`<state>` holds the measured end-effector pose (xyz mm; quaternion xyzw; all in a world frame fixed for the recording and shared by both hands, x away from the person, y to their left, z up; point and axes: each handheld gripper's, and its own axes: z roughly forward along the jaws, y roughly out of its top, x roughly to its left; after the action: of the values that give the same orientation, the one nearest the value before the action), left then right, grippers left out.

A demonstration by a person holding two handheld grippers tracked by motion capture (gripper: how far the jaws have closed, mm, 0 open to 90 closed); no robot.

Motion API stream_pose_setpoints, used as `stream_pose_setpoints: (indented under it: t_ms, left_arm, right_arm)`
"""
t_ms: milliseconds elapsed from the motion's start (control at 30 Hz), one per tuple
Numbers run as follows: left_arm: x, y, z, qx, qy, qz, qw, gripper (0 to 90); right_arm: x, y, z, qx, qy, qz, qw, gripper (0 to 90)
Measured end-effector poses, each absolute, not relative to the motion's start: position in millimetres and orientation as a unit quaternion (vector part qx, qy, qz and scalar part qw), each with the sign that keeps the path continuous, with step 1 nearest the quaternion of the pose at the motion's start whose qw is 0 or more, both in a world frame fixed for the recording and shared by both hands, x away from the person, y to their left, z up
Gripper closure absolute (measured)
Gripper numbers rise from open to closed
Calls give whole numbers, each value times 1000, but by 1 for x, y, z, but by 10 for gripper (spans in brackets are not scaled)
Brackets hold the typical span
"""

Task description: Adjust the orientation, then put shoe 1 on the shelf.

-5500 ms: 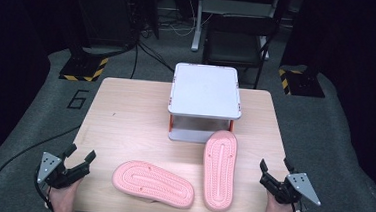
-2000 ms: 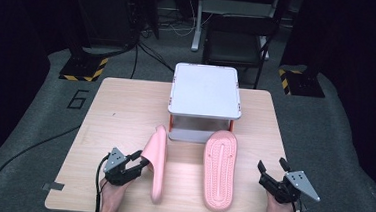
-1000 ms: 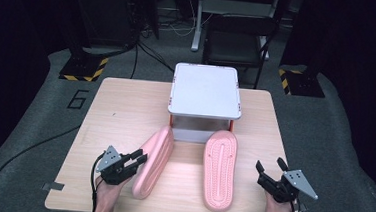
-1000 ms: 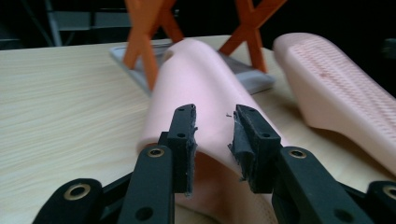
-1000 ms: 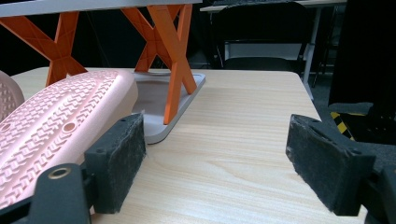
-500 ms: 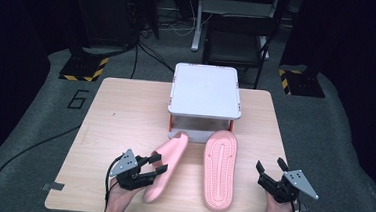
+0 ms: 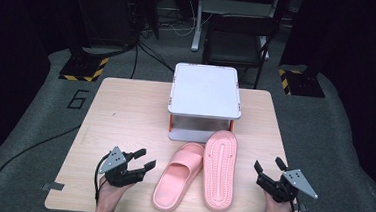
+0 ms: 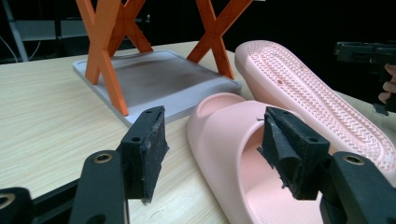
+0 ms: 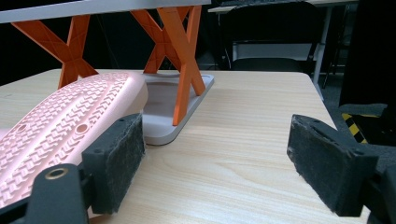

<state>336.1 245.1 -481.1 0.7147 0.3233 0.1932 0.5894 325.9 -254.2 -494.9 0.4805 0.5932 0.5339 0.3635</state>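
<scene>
Two pink slippers lie side by side at the table's front. The left slipper rests strap up. The right slipper lies sole up. My left gripper is open just left of the strap-up slipper. Its jaws have just been opening; the slipper's edge lies a little beyond them and the pads touch nothing. My right gripper stands open to the right of the sole-up slipper, with nothing between its jaws.
A small grey rack with orange cross legs stands at the table's back middle; its base plate touches the slippers' toes. Bare wood lies left of my left gripper. Dark floor, a chair and cables surround the table.
The left slipper, held on its side, swung right and now lies flat, strap up, beside the other. My left gripper let go and drew back to the left. The right gripper kept still.
</scene>
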Motion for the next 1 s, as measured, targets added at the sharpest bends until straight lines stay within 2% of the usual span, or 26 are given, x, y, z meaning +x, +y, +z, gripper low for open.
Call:
stream_pose_setpoints:
  t_ms: [367, 533, 700, 800, 933, 1000]
  left_arm:
    - [338, 248, -483, 720, 337, 192, 576, 227]
    - [340, 241, -489, 733, 331, 178, 567, 226]
    - [340, 222, -501, 773, 300, 141, 542, 263]
    - [342, 209, -510, 781, 296, 131, 534, 292]
    - [352, 196, -516, 785, 309, 124, 522, 392]
    - [356, 190, -517, 787, 315, 125, 515, 469]
  right_arm:
    - [326, -251, -492, 488, 588, 541, 351, 156]
    - [328, -248, -491, 483, 596, 539, 347, 154]
    - [330, -247, -492, 485, 598, 540, 340, 154]
    - [331, -247, -492, 482, 600, 539, 341, 154]
    - [332, -246, -492, 483, 601, 538, 339, 155]
    - [332, -246, -492, 482, 602, 538, 339, 156]
